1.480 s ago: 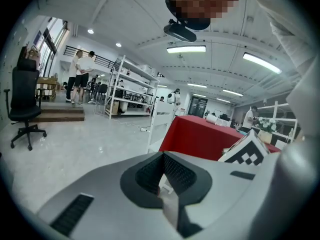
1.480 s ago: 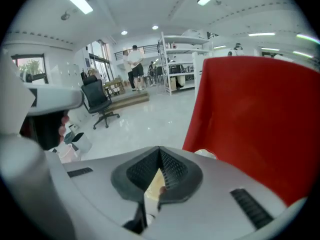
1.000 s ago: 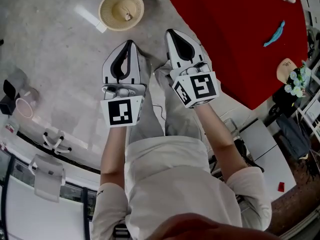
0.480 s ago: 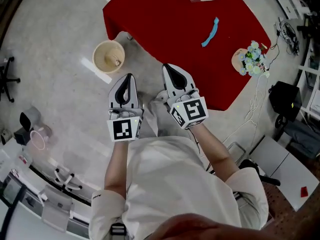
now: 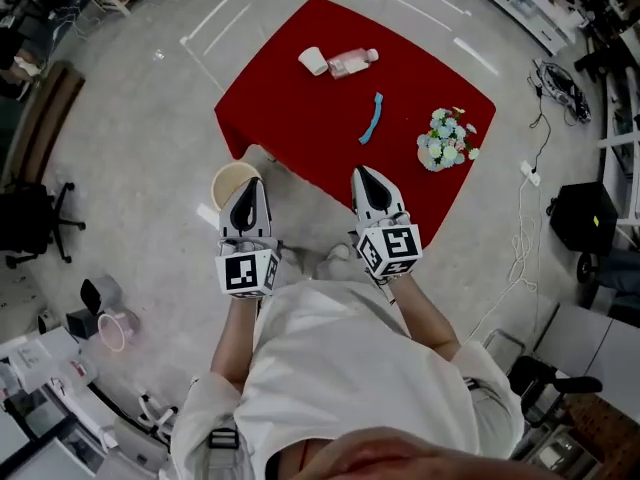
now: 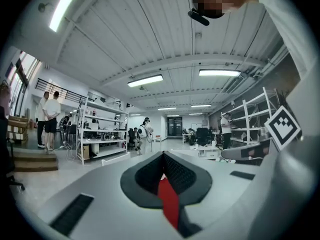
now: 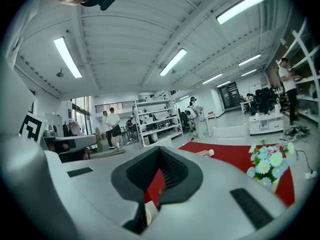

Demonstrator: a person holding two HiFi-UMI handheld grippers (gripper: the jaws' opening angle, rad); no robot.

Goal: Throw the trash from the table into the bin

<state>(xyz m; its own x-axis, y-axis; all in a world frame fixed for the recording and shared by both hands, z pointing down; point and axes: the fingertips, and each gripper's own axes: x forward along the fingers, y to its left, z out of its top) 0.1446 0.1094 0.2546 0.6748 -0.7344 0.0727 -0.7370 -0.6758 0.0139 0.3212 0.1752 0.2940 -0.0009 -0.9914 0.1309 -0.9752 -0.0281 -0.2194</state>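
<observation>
The red table (image 5: 300,108) stands ahead of me in the head view. On it lie a white cup (image 5: 313,60), a clear plastic bottle (image 5: 353,62) and a blue strip (image 5: 372,118). A beige round bin (image 5: 228,180) stands on the floor at the table's near left corner, partly hidden by my left gripper (image 5: 249,181). That gripper is shut and empty, held level over the floor. My right gripper (image 5: 363,172) is also shut and empty, with its tip over the table's near edge. In the gripper views the left gripper (image 6: 163,156) and right gripper (image 7: 160,150) show closed jaws.
A bunch of artificial flowers (image 5: 446,138) sits at the table's right end, also visible as flowers (image 7: 268,163). An office chair (image 5: 28,224) stands far left and a black bag (image 5: 584,218) far right. Cables (image 5: 520,238) trail on the floor. People and shelves (image 6: 95,129) fill the background.
Both grippers have risen and the head view has pulled back: the whole table now shows, and the bin has shifted from upper left to just beside the left gripper's tip.
</observation>
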